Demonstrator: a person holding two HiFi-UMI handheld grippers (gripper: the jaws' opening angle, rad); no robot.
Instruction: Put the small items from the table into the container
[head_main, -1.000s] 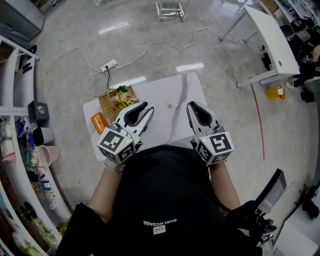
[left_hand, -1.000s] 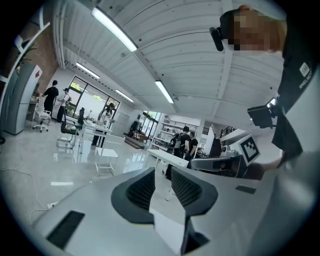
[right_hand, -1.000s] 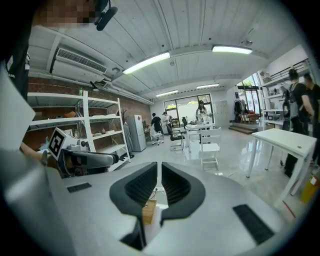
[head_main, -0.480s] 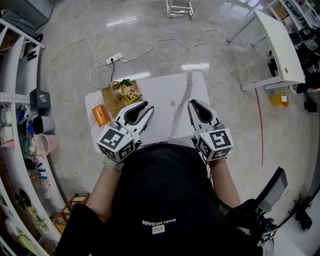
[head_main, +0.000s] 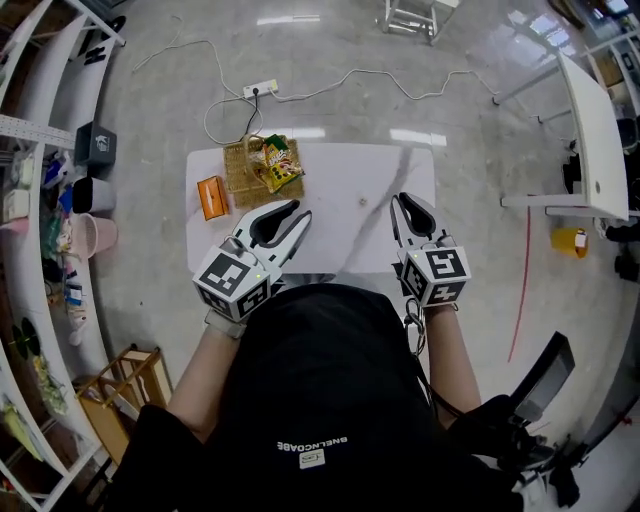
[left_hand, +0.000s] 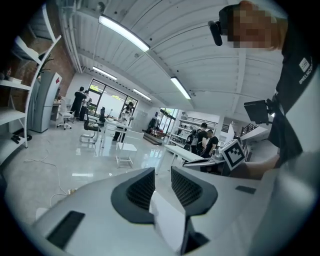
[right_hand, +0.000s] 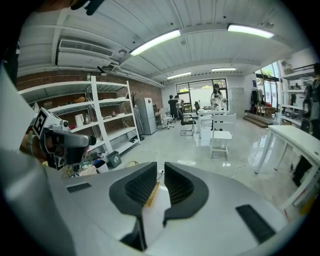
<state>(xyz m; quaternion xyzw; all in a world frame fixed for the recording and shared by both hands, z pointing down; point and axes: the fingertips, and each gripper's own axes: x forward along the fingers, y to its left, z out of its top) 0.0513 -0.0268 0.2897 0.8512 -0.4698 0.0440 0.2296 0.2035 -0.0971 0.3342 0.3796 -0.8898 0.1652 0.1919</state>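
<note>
Right gripper (head_main: 407, 203) sank, jaws closed, empty.

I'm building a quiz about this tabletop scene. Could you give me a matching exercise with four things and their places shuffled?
1 orange box
2 basket
3 small pale item
4 power strip

a on the floor beyond the table
b holds snack packets
c alone, mid-table
d near the table's left edge, beside the basket

Pairs: 1-d; 2-b; 3-c; 4-a
</note>
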